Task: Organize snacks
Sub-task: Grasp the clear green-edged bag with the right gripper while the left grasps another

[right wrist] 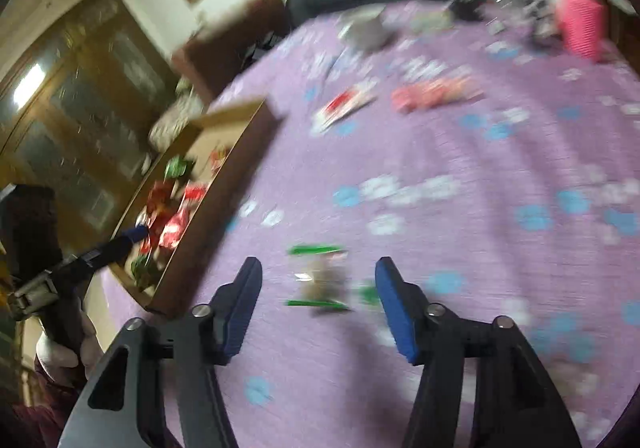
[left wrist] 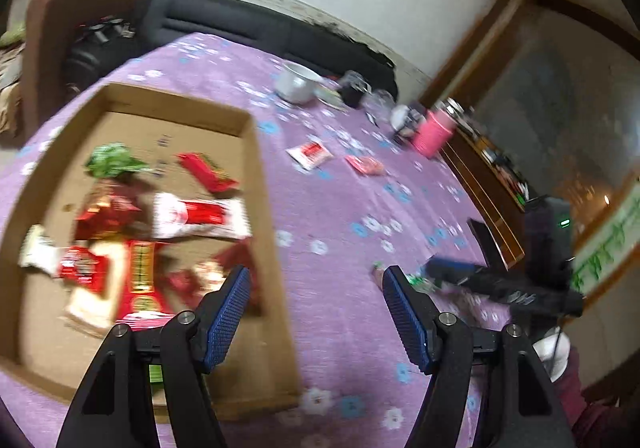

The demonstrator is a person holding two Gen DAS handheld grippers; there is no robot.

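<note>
A shallow cardboard box (left wrist: pixel 256 152) lies on the purple flowered tablecloth and holds several red, white and green snack packets (left wrist: pixel 192 214). My left gripper (left wrist: pixel 316 280) is open and empty, over the box's right wall. My right gripper (right wrist: pixel 318 268) is open and empty, hovering just above a small clear packet with green edges (right wrist: pixel 320 280) on the cloth. A red-and-white packet (left wrist: pixel 310 154) and a pink-red packet (left wrist: pixel 364 164) lie loose farther back; they also show in the right wrist view, the red-and-white packet (right wrist: pixel 346 104) and the pink-red one (right wrist: pixel 432 92). The box also shows there (right wrist: pixel 236 168).
At the table's far edge stand a white bowl (left wrist: pixel 296 82), a dark jar (left wrist: pixel 354 90), glassware and a pink canister (left wrist: pixel 434 132). A dark sofa (left wrist: pixel 248 22) and a brown chair (left wrist: pixel 52 28) are behind. A wooden cabinet (left wrist: pixel 520 96) stands to the right.
</note>
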